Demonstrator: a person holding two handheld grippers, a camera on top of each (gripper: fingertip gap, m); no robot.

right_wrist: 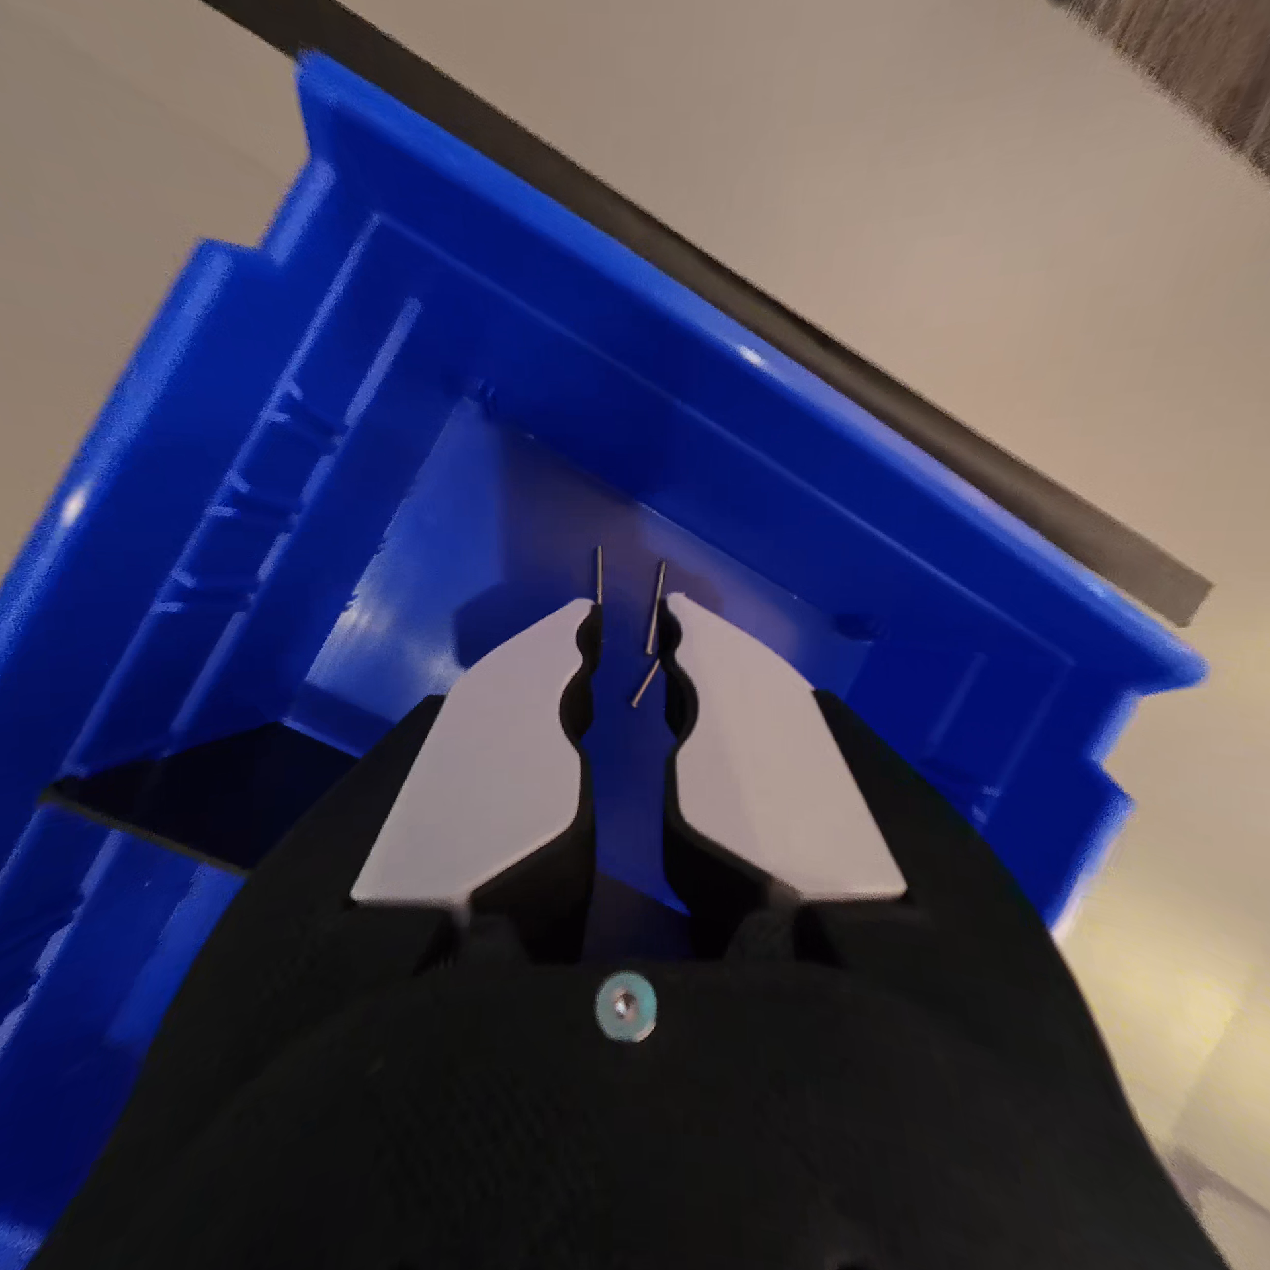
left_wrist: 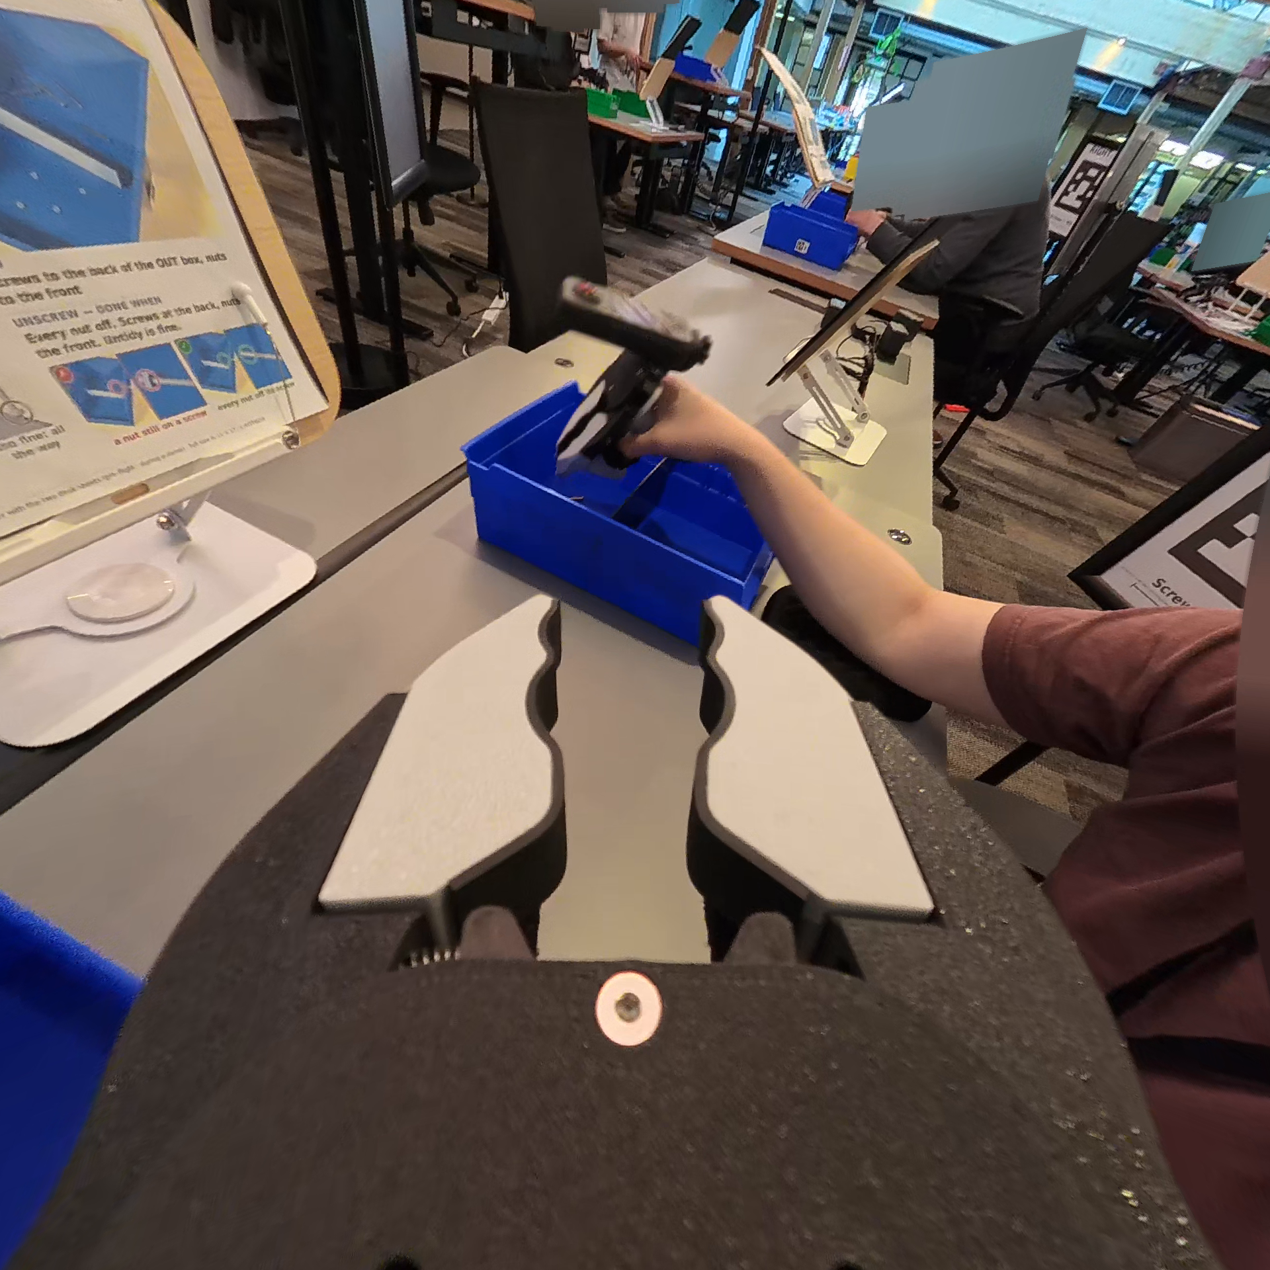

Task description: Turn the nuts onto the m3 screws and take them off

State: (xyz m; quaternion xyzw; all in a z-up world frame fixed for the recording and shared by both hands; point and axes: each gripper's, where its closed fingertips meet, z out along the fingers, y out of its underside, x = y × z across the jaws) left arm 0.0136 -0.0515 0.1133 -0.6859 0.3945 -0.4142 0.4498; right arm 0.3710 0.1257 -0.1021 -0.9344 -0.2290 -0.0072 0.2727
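Black gripper housing fills the near edge of both views. Going left to right in the left wrist view, an instruction sheet (left_wrist: pixel 137 275) is propped on a white stand (left_wrist: pixel 227 577) at the far left. The left gripper (left_wrist: pixel 629 622) is held low over the grey table (left_wrist: pixel 309 687), its fingers parted with nothing between them, apparently kept waiting. Just beyond it sits the blue bin (left_wrist: pixel 591 543), split by a dark divider (left_wrist: pixel 642 498), and the right gripper (left_wrist: pixel 591 460) is reached down into it from the right.

In the right wrist view, the right gripper (right_wrist: pixel 631 605) is narrowly parted, holding nothing, and aimed at 3 thin m3 screws (right_wrist: pixel 656 605) lying on the blue bin (right_wrist: pixel 756 447) floor in the compartment beyond the divider (right_wrist: pixel 206 783), presumably so 1 can be pinched. No nuts can be made out.
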